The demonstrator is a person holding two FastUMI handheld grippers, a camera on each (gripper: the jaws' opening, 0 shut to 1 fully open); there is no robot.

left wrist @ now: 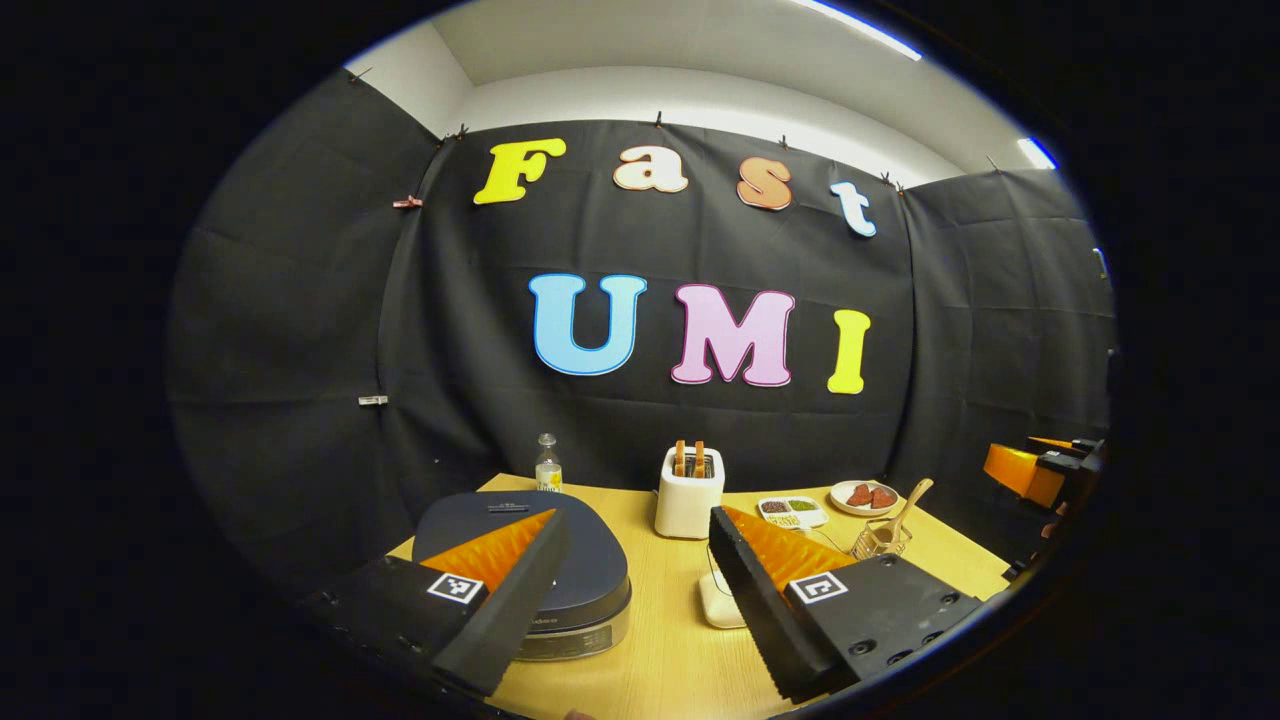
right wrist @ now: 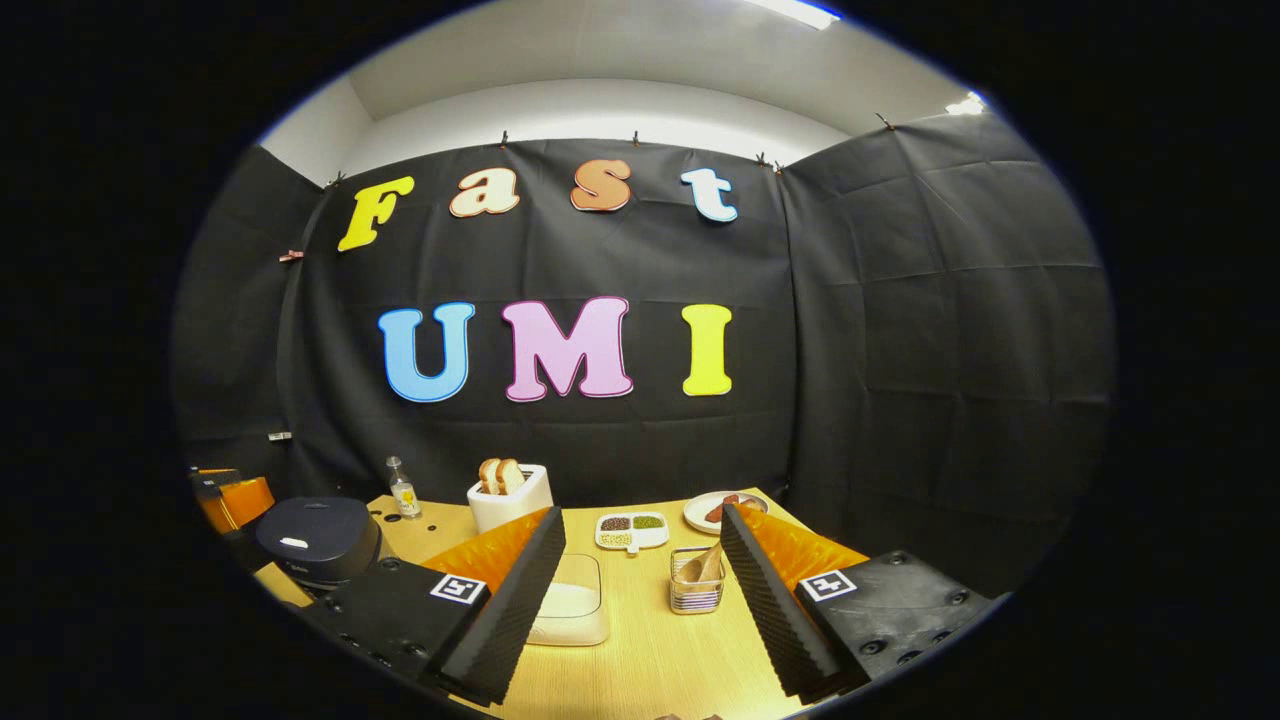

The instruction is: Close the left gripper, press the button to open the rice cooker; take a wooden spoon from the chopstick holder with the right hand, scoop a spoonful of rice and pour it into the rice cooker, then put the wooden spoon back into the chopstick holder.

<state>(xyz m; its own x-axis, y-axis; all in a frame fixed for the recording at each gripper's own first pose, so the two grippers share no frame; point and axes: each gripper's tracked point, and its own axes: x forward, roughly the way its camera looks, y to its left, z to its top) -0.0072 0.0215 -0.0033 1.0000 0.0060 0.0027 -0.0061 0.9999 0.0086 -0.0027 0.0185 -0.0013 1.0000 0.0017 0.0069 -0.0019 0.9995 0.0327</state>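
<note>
We can read no brand on anything here: the rice cooker [left wrist: 530, 560] carries a small pale mark on its front rim, too small for us to make out, and the bottle [left wrist: 547, 466] behind it has a label we cannot read either. Each gripper's fingers bear a square black-and-white marker tag. We see the left gripper [left wrist: 640, 590] with its jaws spread wide and holding nothing, its left finger over the rice cooker's closed dark lid, though we cannot tell whether it touches. We see the right gripper [right wrist: 640, 600] equally wide open and empty, raised above the wooden table [right wrist: 650, 660]. Taking the rice cooker as our landmark, the white toaster [left wrist: 689, 490] with two slices of bread stands just to its right and a little behind. The wire chopstick holder [right wrist: 697, 580] sits farther right, with the wooden spoon [left wrist: 905, 510] leaning upright in it. A clear lidded container [right wrist: 570, 600] of rice lies between the cooker and the holder, nearer us. A divided dish [right wrist: 631, 530] of beans and a plate [left wrist: 864, 497] sit beyond the holder, well apart from the cooker.
</note>
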